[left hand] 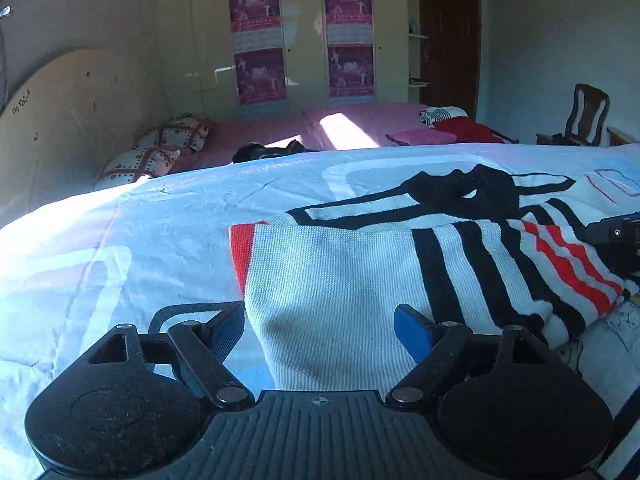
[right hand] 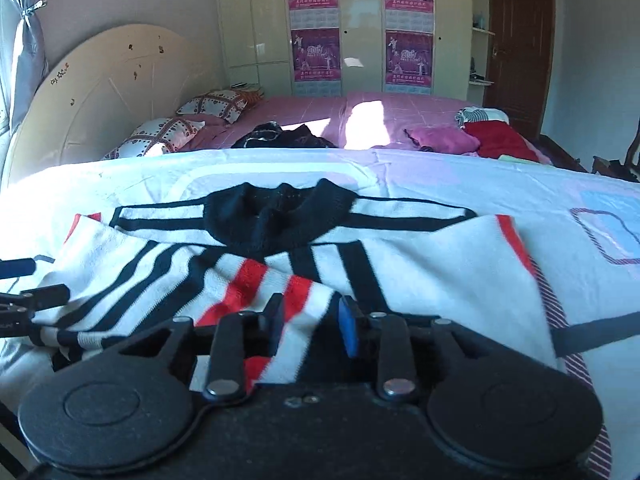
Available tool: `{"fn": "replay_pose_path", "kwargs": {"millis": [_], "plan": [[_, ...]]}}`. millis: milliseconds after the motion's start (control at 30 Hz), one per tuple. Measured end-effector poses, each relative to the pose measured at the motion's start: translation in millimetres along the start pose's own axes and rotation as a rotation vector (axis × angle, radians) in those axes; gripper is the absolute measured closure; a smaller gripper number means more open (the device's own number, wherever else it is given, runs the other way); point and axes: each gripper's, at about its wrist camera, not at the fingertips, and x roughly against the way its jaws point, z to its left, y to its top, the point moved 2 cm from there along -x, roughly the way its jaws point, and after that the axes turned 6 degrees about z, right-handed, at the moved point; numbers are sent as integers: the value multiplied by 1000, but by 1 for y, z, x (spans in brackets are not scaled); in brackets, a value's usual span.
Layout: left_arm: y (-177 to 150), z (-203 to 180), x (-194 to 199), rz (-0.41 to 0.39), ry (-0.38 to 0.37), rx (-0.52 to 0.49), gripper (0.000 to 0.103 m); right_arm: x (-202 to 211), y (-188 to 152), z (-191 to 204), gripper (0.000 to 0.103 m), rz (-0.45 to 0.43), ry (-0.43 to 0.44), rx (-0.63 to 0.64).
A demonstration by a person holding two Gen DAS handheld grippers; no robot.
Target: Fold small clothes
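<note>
A small white knit sweater [left hand: 360, 264] with black and red stripes and a black collar lies on a pale blue bedsheet [left hand: 140, 232]; it also shows in the right wrist view [right hand: 420, 264]. My left gripper [left hand: 320, 324] is open, its fingers either side of a white fold at the sweater's near edge. My right gripper [right hand: 312, 320] is shut on a striped sleeve [right hand: 260, 292] of the sweater, which is folded across the body. The left gripper's tip shows at the left edge of the right wrist view [right hand: 24, 300].
Beyond the sheet lies a pink bed [right hand: 312, 112] with patterned pillows [right hand: 160, 136], a black garment [right hand: 284, 136], a pink cloth [right hand: 444, 140] and a red cloth [right hand: 504, 140]. A wardrobe [right hand: 360, 24], a dark door [right hand: 520, 40] and a chair [left hand: 584, 120] stand behind.
</note>
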Motion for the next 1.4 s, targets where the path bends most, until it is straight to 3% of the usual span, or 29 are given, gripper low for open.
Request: {"fn": "replay_pose_path", "kwargs": {"millis": [33, 133, 367, 433, 500, 700, 800, 933, 1033, 1100, 1233, 1400], "plan": [[-7, -4, 0, 21, 16, -28, 18, -4, -8, -6, 73, 56, -36, 6], [-19, -2, 8, 13, 22, 25, 18, 10, -21, -16, 73, 54, -40, -18], [-30, -3, 56, -21, 28, 48, 18, 79, -49, -37, 70, -28, -73, -53], [-38, -7, 71, -13, 35, 36, 18, 95, -60, -45, 61, -31, -70, -58], [-51, -13, 88, -7, 48, 27, 18, 108, -70, -51, 58, -32, -66, -62], [-83, -34, 131, 17, 86, 16, 18, 151, -107, -70, 58, -33, -34, -90], [-104, -48, 154, 29, 107, 27, 10, 171, -131, -77, 57, -27, -17, -88], [-128, -62, 183, 39, 112, 52, 9, 199, -165, -85, 55, -3, -5, -69], [-153, -60, 207, 67, 34, 158, 9, 220, -192, -93, 50, 14, 10, -71], [-175, -52, 219, 89, -72, 294, 10, 230, -207, -99, 47, 27, 32, -92], [-212, -39, 234, 110, -218, 486, 30, 243, -238, -114, 47, 66, 122, -178], [-245, -28, 236, 106, -430, 696, 35, 245, -261, -122, 48, 103, 264, -299]]}}
